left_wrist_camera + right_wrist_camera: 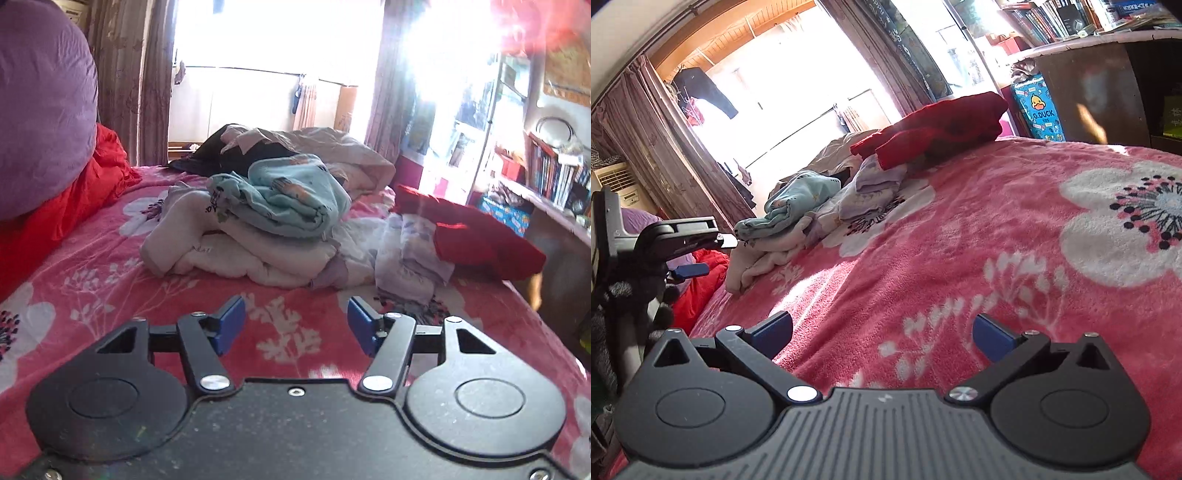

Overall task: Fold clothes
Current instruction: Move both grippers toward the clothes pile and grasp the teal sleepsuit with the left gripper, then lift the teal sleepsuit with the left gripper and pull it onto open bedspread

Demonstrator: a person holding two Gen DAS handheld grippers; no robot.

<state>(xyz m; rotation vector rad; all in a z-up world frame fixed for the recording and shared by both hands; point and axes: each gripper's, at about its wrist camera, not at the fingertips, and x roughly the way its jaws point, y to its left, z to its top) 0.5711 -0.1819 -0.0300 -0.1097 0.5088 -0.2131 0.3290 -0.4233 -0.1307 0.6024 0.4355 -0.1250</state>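
A heap of clothes lies on the pink flowered blanket [110, 258]. A light blue garment [291, 199] lies on top of a crumpled white one [236, 254]. To their right a lilac patterned piece [410, 251] sits partly under a folded red garment [476, 236]. My left gripper [295, 323] hovers over the blanket just short of the heap, open with only blanket between its blue pads [232, 321]. My right gripper [882, 334] is open too, over bare blanket farther from the clothes, with the blue garment [798, 199] and red garment [934, 129] ahead of it.
A purple pillow [40, 110] and a red cloth [62, 206] border the bed on the left. Beige and black bedding [314, 144] is heaped behind the clothes by the bright window. A desk with books [554, 177] and a duck-print box [1038, 107] stand at the right.
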